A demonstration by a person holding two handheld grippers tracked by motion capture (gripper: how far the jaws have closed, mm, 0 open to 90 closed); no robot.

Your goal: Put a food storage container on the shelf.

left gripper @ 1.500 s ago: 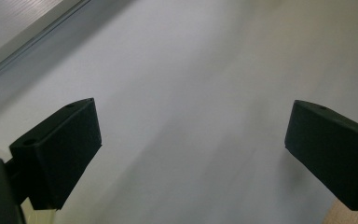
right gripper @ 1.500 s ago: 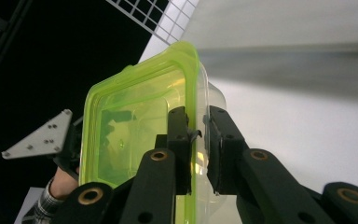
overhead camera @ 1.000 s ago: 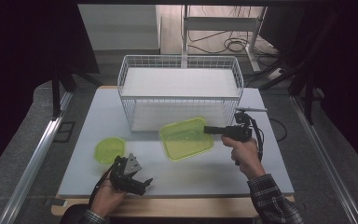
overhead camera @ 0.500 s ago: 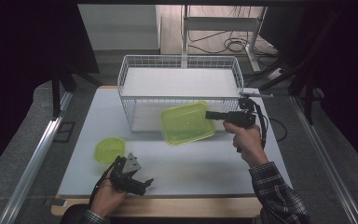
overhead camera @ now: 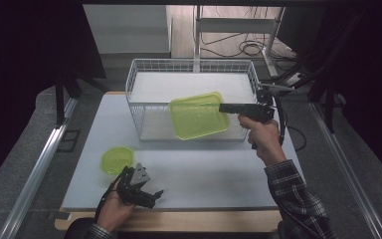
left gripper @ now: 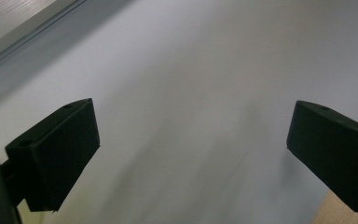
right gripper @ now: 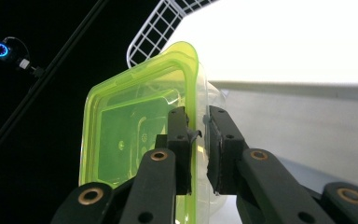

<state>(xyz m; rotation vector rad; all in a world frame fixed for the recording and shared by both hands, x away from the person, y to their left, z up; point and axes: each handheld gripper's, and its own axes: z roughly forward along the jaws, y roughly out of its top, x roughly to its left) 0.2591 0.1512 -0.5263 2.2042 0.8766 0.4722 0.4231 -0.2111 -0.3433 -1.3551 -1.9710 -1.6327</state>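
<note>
A square yellow-green plastic container (overhead camera: pixel 197 115) hangs in the air in front of the white wire basket (overhead camera: pixel 144 82), held by its right edge. My right gripper (overhead camera: pixel 224 108) is shut on that rim; in the right gripper view its pads (right gripper: pixel 182 140) pinch the container's wall (right gripper: pixel 135 126). A small yellow-green lid (overhead camera: pixel 116 159) lies on the white table at the front left. Just below it, near the table's front edge, my left gripper (overhead camera: pixel 151 196) rests in the hand, and in the left gripper view its fingers (left gripper: pixel 58 154) stand wide apart over bare tabletop.
The wire basket stands at the back middle of the white table (overhead camera: pixel 219 174). A metal rail (overhead camera: pixel 35 169) runs along the left side. Cables (overhead camera: pixel 251 47) lie on the floor behind the table. A black cable trails from the right gripper.
My right gripper has lifted the container off the table and carried it up and back, level with the basket's front wall. The left hand has stayed where it was.
</note>
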